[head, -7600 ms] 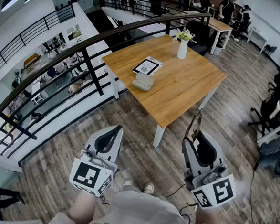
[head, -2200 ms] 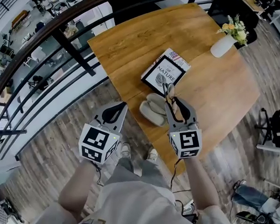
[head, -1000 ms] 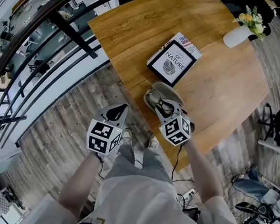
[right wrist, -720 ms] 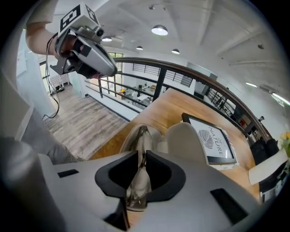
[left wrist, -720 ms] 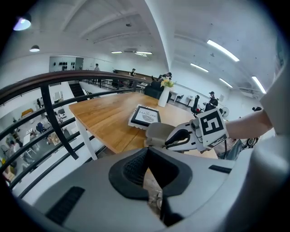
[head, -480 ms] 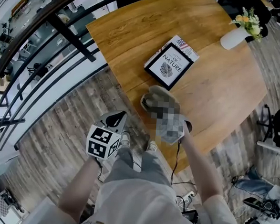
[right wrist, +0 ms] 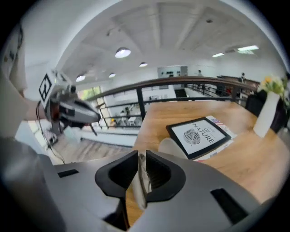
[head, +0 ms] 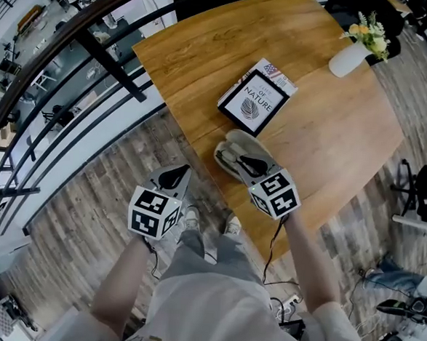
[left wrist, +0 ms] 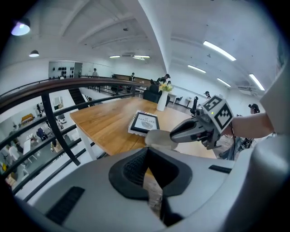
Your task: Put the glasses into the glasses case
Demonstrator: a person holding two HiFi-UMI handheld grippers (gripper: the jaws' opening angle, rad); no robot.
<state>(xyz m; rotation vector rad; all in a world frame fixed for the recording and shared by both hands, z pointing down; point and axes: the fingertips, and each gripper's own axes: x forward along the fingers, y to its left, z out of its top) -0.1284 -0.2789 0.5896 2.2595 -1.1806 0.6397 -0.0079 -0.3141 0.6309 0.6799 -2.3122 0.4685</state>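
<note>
Floorboards, not tabletop, lie beneath the left gripper (head: pixel 174 175). It hangs off the table's near edge with its jaws drawn together and nothing between them, and its own view shows only a sliver of floor past the pads. It is probably parked there to keep clear of the working side.

Just beyond it, the right gripper (head: pixel 245 162) reaches over the open oval grey-beige fabric glasses case (head: pixel 241 140), which sits at the near edge of the honey-coloured wooden table (head: pixel 207 49). Its jaws are narrowed onto a thin pale strip seen edge-on. I judge this to be part of the dark thin-framed glasses (head: pixel 227 157), since dark frame shows at the jaw tips inside the lower shell. The low, flat reach suits laying them into the shell without dropping them. The lid lies tipped back toward the far side, leaving the hollow open. Whether the glasses have fully settled is hidden by the gripper.

Further on, near the case but apart from it, is a black-bordered book with a leaf on its cover (head: pixel 252 103). A white vase of yellow flowers (head: pixel 350 60) stands well away at the far corner, and a dark metal railing (head: pixel 84 40) runs along the left.
</note>
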